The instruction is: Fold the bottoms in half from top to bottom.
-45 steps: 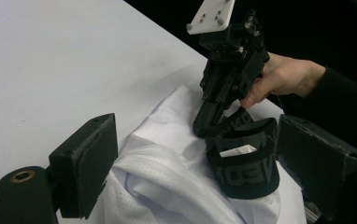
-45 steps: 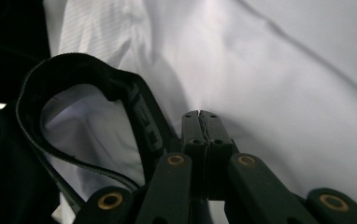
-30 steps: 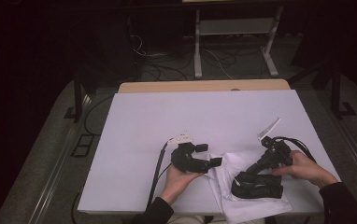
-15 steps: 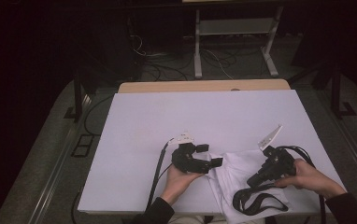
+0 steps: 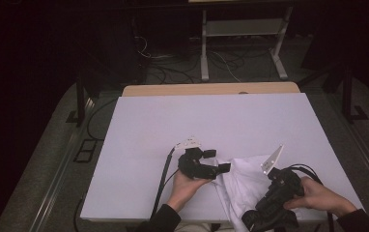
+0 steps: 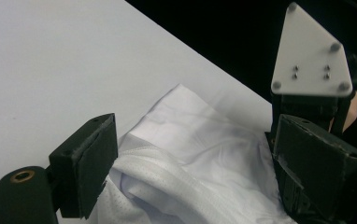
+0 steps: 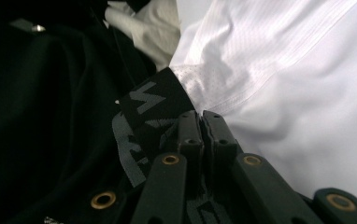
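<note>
Left tool rests near the front edge of the desk, about midway along it, held in the left hand. Its jaws stand wide apart, pads clear of the cloth. White garment lies crumpled at the front edge toward the right corner; in the left gripper view its mesh-textured fold sits between the open jaws, untouched.

Right tool is held by the right hand at the front right corner, jaws pressed together on a black patterned band sewn to the white garment. Dark fabric bunches left of the band in the right gripper view.
</note>
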